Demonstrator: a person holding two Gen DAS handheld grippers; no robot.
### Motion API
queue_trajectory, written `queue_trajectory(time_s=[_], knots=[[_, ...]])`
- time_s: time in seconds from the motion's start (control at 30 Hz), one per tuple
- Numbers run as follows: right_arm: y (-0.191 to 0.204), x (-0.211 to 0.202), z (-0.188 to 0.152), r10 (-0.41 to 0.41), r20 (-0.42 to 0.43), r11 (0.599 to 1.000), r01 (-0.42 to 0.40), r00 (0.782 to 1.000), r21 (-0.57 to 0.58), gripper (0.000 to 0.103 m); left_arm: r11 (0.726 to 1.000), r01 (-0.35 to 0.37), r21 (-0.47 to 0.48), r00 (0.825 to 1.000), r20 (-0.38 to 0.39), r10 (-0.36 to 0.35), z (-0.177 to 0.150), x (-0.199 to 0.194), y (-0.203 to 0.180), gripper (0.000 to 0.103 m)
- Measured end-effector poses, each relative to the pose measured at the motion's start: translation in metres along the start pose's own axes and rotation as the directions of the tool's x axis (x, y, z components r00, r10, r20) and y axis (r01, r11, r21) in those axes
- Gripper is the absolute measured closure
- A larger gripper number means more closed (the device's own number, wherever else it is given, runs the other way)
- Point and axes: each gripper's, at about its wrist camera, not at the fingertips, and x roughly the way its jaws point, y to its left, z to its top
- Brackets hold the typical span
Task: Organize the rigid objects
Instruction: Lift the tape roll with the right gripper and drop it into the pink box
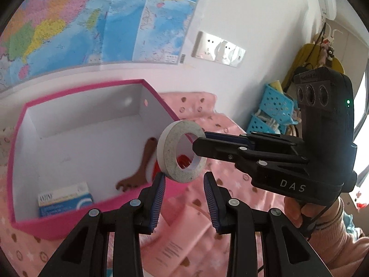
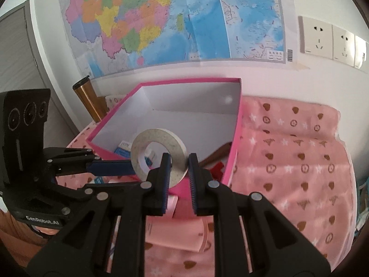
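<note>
- The tape roll (image 1: 169, 152), a pale ring with a wide hole, hangs in the air between the two tools. It is above the near right corner of the pink box (image 1: 57, 227) and rests on nothing.
- The right tool (image 2: 180, 157) pinches the ring's wall. In the left wrist view it comes in from 3 o'clock, with one finger in front of the ring and the blue pad of the other behind it.
- The left tool (image 1: 184, 175) has the ring's lower rim, at its 6 o'clock, between its fingertips. One pad touches the rim. Whether both pads press on it cannot be told.
- In the right wrist view the left tool reaches in from 9 o'clock, and a blue pad meets the ring's edge.
- A hand (image 1: 297, 210) with a pink sleeve holds the right tool's handle, at 4 o'clock in the left wrist view.
- The pink box is open and white inside. In it lie a small blue and white carton (image 1: 64, 199) at 7 o'clock, a brown foot-shaped piece (image 1: 140, 168), and something red (image 1: 183, 160) seen through the ring's hole.
- The box stands on a pink patterned cloth (image 2: 299, 161). A flat pink packet (image 2: 175, 233) lies on the cloth just in front of the box.
- A wall map (image 2: 161, 18) hangs at 12 o'clock, with wall sockets (image 2: 316, 37) at 2 o'clock.
</note>
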Motion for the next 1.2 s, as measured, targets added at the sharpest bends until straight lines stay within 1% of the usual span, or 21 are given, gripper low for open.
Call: queue_trajectory(time_s=[0.13,0.3,0.53,0.83,0.97,1.07,1.17,1.2], knots=[[-0.005,0.014,0.011,0.003,-0.014,1.0,-0.003,1.0,0.012,0.086,1.0,-0.013,-0.017,1.0,-0.008,0.013,0.011,0.008,0.009,0.069],[-0.01,0.034,0.018,-0.019,-0.053,1.0,0.02,0.998,0.016,0.086,0.999,-0.012,-0.049,0.999,-0.033,0.011,0.017,0.021,0.021,0.069],[-0.017,0.057,0.015,-0.051,-0.119,0.998,0.054,0.992,0.02,0.086,0.997,-0.012,-0.082,0.998,-0.069,0.006,0.016,0.036,0.033,0.069],[-0.016,0.069,0.014,-0.11,-0.173,0.994,0.11,0.979,-0.007,0.083,0.994,-0.018,-0.106,0.995,-0.102,0.007,0.018,0.048,0.04,0.069],[-0.016,0.067,0.014,-0.13,-0.169,0.991,0.13,0.977,-0.009,0.075,0.994,-0.027,-0.108,0.994,-0.105,0.016,0.018,0.05,0.04,0.069],[-0.016,0.061,0.015,-0.131,-0.148,0.991,0.132,0.98,0.003,0.073,0.994,-0.037,-0.099,0.994,-0.103,0.027,0.017,0.048,0.04,0.069],[-0.016,0.053,0.016,-0.137,-0.124,0.99,0.139,0.983,0.008,0.066,0.995,-0.05,-0.09,0.994,-0.098,0.042,0.016,0.046,0.04,0.069],[-0.016,0.05,0.015,-0.132,-0.118,0.991,0.134,0.984,0.013,0.066,0.995,-0.055,-0.088,0.995,-0.094,0.046,0.015,0.044,0.04,0.069]])
